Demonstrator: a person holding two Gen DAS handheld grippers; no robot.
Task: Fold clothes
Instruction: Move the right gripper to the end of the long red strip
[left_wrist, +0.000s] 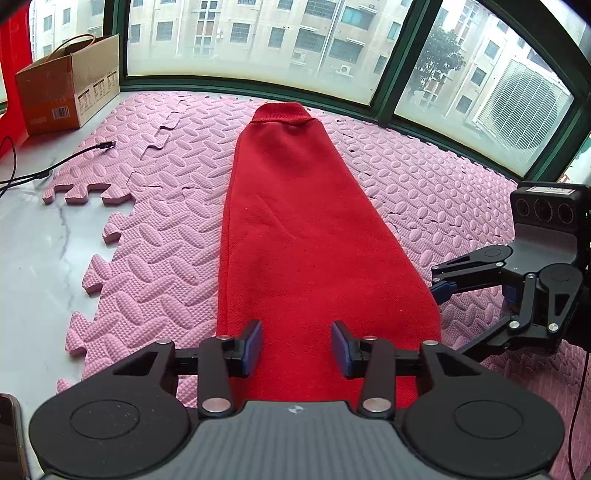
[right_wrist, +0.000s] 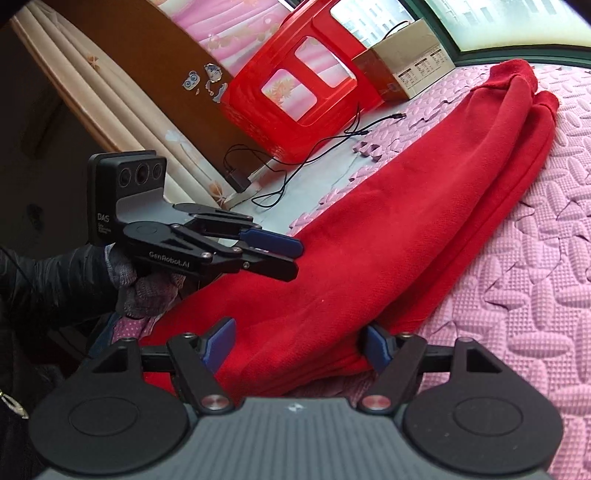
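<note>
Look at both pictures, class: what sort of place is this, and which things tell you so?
Probably a room in a flat, upstairs by a bay window. Clues: pink foam puzzle mats laid over a marble sill, apartment blocks through the glass, floral curtains and a red plastic stool.

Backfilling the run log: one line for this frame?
garment: red trousers folded lengthwise on pink mat | left gripper: open above waist end | right gripper: open, astride edge

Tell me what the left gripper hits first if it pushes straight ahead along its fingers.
Most likely the red garment: the left gripper tilts down over its near end, jaws apart with nothing clamped, so it would press into the cloth on the pink foam mat. How high it sits above the cloth is unclear.
</note>
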